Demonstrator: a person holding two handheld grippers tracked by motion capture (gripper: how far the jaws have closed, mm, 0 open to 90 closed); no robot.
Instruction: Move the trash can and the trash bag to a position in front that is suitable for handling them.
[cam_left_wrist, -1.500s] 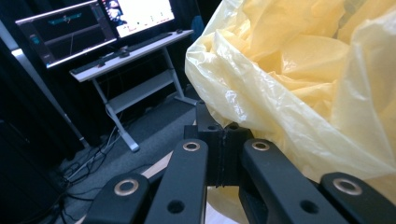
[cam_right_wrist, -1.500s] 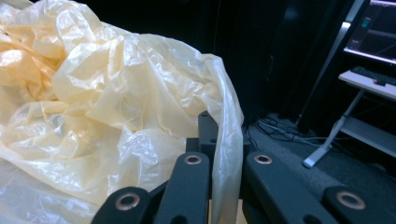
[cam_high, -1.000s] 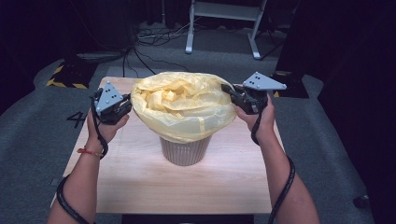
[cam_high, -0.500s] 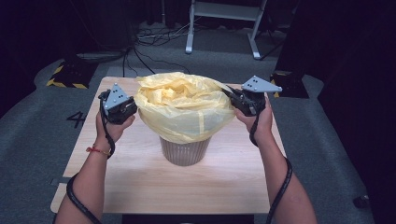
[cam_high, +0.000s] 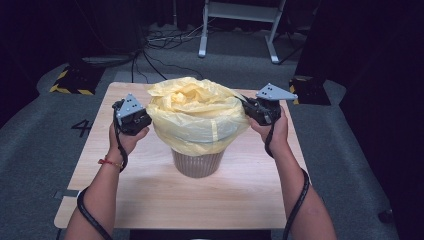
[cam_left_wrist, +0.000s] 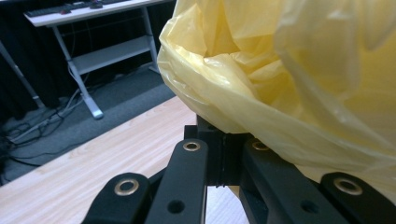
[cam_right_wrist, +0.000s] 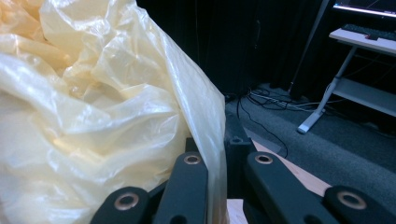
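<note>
A grey mesh waste bin (cam_high: 197, 163) stands in the middle of the wooden table (cam_high: 150, 200), lined with a crumpled yellow plastic bag (cam_high: 197, 112) that folds down over its rim. At the bag's left side my left gripper (cam_high: 149, 118) is shut on the film; in the left gripper view the bag (cam_left_wrist: 289, 79) drapes over the closed jaw tips (cam_left_wrist: 223, 140). My right gripper (cam_high: 245, 103) is at the bag's right side, shut on a fold of the bag (cam_right_wrist: 93, 116) that runs down between its jaws (cam_right_wrist: 219, 158). The bin's upper part is hidden under the bag.
Bare table surface lies in front of the bin and to both sides. Behind the table are cables on grey carpet (cam_high: 150, 40) and a white desk frame (cam_high: 240, 20). A yellow-and-black striped block (cam_high: 75, 80) sits on the floor at the back left.
Both hands have sunk a little with the bag's edge in the grippers, drawing the film lower around the bin's rim. The left gripper has moved closer to the bin.
</note>
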